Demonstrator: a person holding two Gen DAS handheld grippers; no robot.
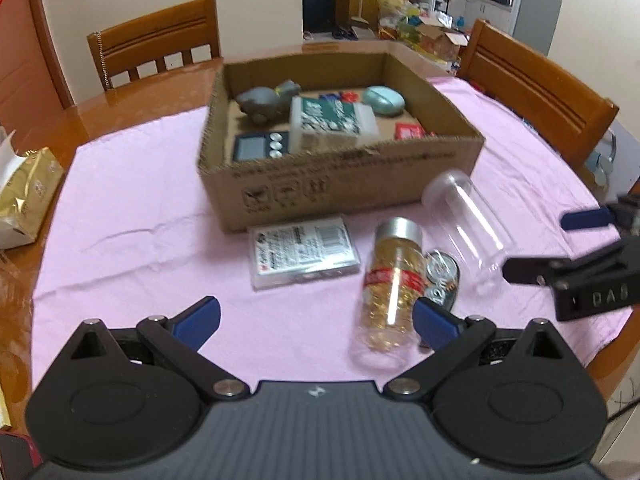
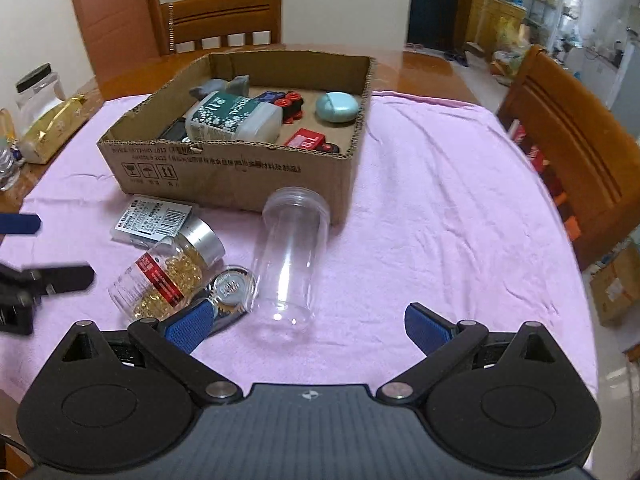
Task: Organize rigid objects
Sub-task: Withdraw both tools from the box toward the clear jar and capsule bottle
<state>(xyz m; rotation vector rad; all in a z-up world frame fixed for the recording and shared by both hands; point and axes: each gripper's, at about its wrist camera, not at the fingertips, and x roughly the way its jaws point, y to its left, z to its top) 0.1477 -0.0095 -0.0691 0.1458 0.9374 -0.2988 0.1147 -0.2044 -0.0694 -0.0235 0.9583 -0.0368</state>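
A cardboard box (image 1: pixel 340 176) (image 2: pixel 224 168) sits on the pink cloth and holds several objects, among them a white bottle (image 1: pixel 332 120) and a teal case (image 2: pixel 337 107). In front of it lie a clear card case (image 1: pixel 302 252) (image 2: pixel 152 220), a capsule bottle with a silver cap (image 1: pixel 394 280) (image 2: pixel 168 272), a small round tin (image 1: pixel 442 276) (image 2: pixel 232 288) and an empty clear jar (image 1: pixel 468 220) (image 2: pixel 292 256). My left gripper (image 1: pixel 316 320) is open, near the capsule bottle. My right gripper (image 2: pixel 308 324) is open, just before the clear jar's base.
Wooden chairs (image 1: pixel 156 44) (image 2: pixel 576 140) stand around the round table. A gold packet (image 1: pixel 28 192) (image 2: pixel 56 128) lies at the left edge. A lidded clear jar (image 2: pixel 38 88) stands behind it.
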